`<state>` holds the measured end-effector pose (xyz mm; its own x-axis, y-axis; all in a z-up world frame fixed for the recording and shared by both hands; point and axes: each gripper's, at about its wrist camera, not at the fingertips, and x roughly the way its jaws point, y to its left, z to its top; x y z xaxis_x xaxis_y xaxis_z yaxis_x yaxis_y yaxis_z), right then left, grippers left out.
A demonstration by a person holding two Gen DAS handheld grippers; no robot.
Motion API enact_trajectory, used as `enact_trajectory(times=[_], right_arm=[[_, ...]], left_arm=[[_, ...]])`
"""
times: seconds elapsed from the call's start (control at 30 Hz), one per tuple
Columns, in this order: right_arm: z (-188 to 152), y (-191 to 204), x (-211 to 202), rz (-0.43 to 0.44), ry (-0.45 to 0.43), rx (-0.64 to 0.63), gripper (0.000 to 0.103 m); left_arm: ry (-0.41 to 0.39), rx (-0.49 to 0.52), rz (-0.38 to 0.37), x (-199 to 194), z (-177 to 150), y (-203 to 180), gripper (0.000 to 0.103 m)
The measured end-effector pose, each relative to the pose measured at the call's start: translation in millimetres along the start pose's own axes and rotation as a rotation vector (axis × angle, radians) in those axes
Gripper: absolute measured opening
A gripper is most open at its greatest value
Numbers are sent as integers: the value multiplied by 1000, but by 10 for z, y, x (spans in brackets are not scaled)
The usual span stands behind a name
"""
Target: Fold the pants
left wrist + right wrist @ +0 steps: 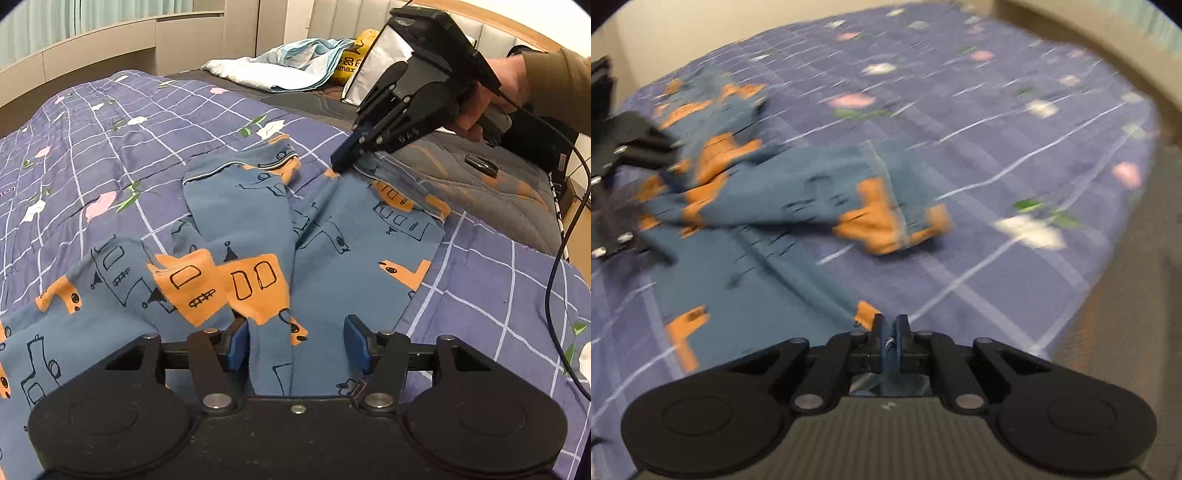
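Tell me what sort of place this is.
Most likely a bedroom: the pants lie on a bed with a floral checked quilt, a padded headboard behind it, and a pillow beside crumpled bedding.

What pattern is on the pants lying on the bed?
Blue pants with orange patches and black line drawings; clearest in the left wrist view.

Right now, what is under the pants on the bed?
The pants lie crumpled on a purple checked quilt with flower prints, which shows all around them. Beyond the quilt's far edge, a grey mattress pad is exposed. Whatever lies directly beneath the fabric folds stays hidden.
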<state>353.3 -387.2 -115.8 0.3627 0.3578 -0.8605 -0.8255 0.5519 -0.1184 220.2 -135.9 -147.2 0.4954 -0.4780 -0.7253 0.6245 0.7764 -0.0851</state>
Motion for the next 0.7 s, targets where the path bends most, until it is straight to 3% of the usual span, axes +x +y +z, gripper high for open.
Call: enact_trajectory(times=[0.07, 0.2, 0.27, 0.3, 0.37, 0.47, 0.57, 0.7], right_arm=[[-52, -47, -44, -8, -36, 53, 5], [-68, 10, 18, 38, -7, 92, 12], [40, -46, -150, 74, -104, 149, 35], [114, -82, -207, 83, -146, 171, 54], [358, -123, -222, 81, -203, 176, 53], [800, -125, -33, 83, -190, 113, 39], [1148, -104, 269, 88, -127, 50, 33], [1335, -44, 714, 68, 19, -7, 27]], left_arm=[[-4, -7, 0, -8, -7, 4, 57], [-6, 3, -5, -23, -17, -8, 60], [-9, 14, -9, -19, -31, -15, 62], [-13, 17, -10, -14, -44, -19, 62], [-19, 9, -13, -13, -59, -12, 62], [-28, -7, -20, -18, -71, 8, 62], [-31, -19, -29, -18, -74, 32, 62], [-32, -23, -41, -14, -80, 37, 65]])
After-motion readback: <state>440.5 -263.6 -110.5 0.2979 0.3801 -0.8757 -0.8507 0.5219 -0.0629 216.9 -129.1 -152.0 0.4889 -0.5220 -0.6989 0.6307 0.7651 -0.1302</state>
